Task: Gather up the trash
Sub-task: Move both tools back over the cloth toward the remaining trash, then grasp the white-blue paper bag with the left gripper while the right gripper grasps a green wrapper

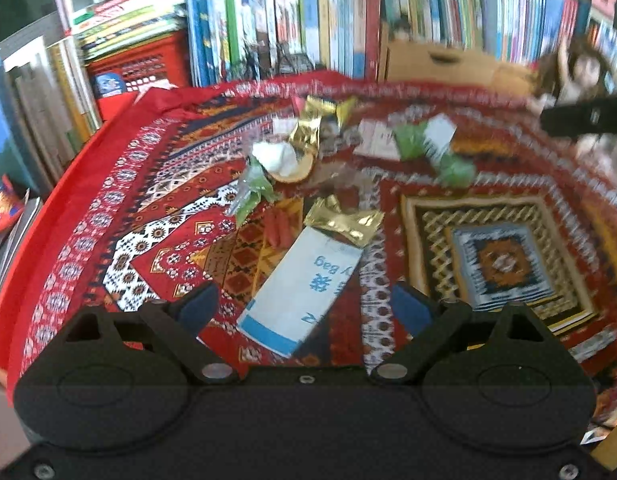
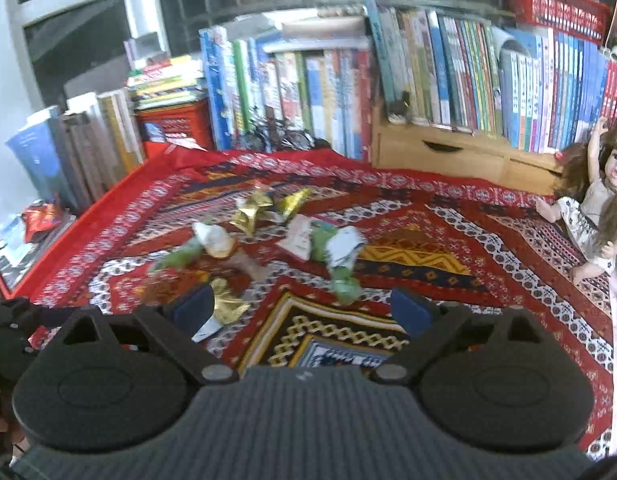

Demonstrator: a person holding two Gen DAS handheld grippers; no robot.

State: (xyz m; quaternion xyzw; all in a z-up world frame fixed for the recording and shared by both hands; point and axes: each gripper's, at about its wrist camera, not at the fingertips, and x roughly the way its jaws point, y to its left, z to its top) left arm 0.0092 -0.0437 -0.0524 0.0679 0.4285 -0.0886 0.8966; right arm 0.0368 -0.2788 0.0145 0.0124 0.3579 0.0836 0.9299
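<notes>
Worktop under a patterned red cloth [image 2: 448, 240]; its left edge drops off beside leaning books [image 2: 84, 148] and a red crate [image 2: 176, 128], the far edge butts against a row of upright books [image 2: 308, 92] and a wooden drawer unit [image 2: 440, 152]. Trash lies in a loose cluster mid-cloth: gold foil wrappers [image 2: 256, 208], a crumpled white paper [image 2: 214, 238], green wrappers [image 2: 344, 284], a pale printed packet [image 2: 300, 236], some overlapping. Nearer the left gripper [image 1: 304, 306], a white paper bag with blue print [image 1: 304, 284] lies flat, its near end between the spread jaws, pads clear of it; a gold wrapper [image 1: 344, 220] rests at its far end. Right gripper [image 2: 304, 308] hangs above the cloth with jaws spread wide and nothing between them; one gold wrapper [image 2: 226, 306] lies just beyond its left finger. Open cloth to the right of the cluster and over the central diamond motif. Two dolls [image 2: 596, 204] stand at the right edge, touching the cloth border. The left wrist view is blurred; a dark shape [image 1: 588, 114] at its right, probably the other gripper.
</notes>
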